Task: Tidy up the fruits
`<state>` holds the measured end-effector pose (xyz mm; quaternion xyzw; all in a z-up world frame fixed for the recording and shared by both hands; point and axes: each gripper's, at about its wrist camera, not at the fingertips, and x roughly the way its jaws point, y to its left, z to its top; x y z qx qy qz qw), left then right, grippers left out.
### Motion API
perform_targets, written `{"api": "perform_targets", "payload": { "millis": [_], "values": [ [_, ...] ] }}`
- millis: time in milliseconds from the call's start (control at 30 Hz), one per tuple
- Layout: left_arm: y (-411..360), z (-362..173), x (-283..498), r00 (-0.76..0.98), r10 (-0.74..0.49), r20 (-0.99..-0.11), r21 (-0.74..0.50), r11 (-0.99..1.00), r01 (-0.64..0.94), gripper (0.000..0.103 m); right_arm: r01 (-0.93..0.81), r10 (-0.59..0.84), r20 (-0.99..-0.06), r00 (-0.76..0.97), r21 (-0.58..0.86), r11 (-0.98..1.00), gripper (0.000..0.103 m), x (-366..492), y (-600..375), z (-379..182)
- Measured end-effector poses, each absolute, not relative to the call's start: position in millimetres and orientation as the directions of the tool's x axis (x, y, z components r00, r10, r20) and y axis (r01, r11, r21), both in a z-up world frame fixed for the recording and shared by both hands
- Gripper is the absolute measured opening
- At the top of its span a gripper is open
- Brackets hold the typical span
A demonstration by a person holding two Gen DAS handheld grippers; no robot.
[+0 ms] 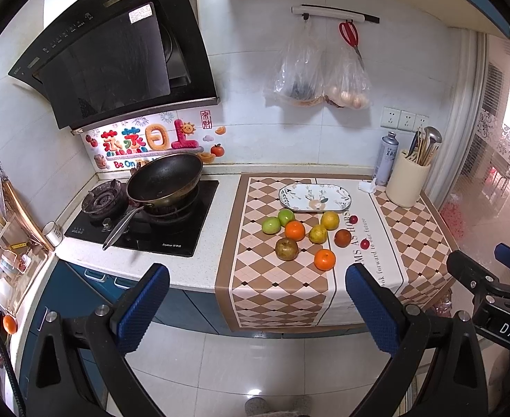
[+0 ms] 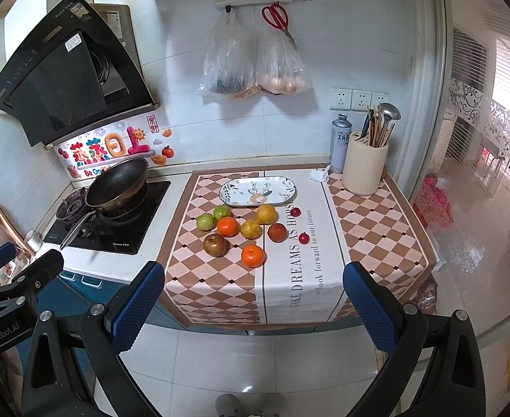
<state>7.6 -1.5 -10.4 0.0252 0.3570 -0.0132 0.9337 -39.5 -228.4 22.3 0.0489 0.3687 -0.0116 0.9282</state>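
Left wrist view: left gripper [image 1: 256, 307] hung with jaws spread, empty, well short of the fruits [image 1: 305, 234] loose on the runner before the plate [image 1: 345, 198]

Right wrist view: right gripper [image 2: 255, 307] likewise released; nearest orange [image 2: 253, 255] judged best first pick, centred between pads

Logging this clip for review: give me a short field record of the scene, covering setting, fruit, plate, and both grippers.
setting: kitchen counter with a checkered cloth beside a stove
fruit: two green apples, two oranges, two yellow fruits, two brown fruits, two small red ones, all loose on the cloth
plate: oval patterned plate behind the fruit, holding no fruit
left gripper: open, holds nothing, short of the counter
right gripper: open, holds nothing, short of the counter
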Motion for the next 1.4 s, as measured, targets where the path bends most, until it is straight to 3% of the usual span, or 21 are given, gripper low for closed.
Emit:
{"api": "perform_targets", "payload": {
  "millis": [400,733,1067,1400],
  "values": [
    [19,-33,58,0.792,0.011,-0.611,0.022,1.0,0.003,0.103,0.16,-0.012,-0.692,0.722,0.15,0.976,0.103,-4,-224,-6],
    [18,-111,170,0.661,0.03,-0.75,0.062,0.998,0.025,0.103,0.238,0.0,-0.789,0.615,0.186,0.953,0.103,101,-246,-81],
    [-4,-235,315,0.343,0.052,-0.938,0.046,0.999,-0.025,0.103,0.209,0.14,-0.882,0.451,0.256,0.944,0.103,271,-291,-196],
    [-11,-309,441,0.096,-0.042,-0.994,-0.059,0.981,-0.184,0.101,0.183,0.298,-0.916,0.27,0.353,0.918,0.103,426,-323,-307]
  ]
}}
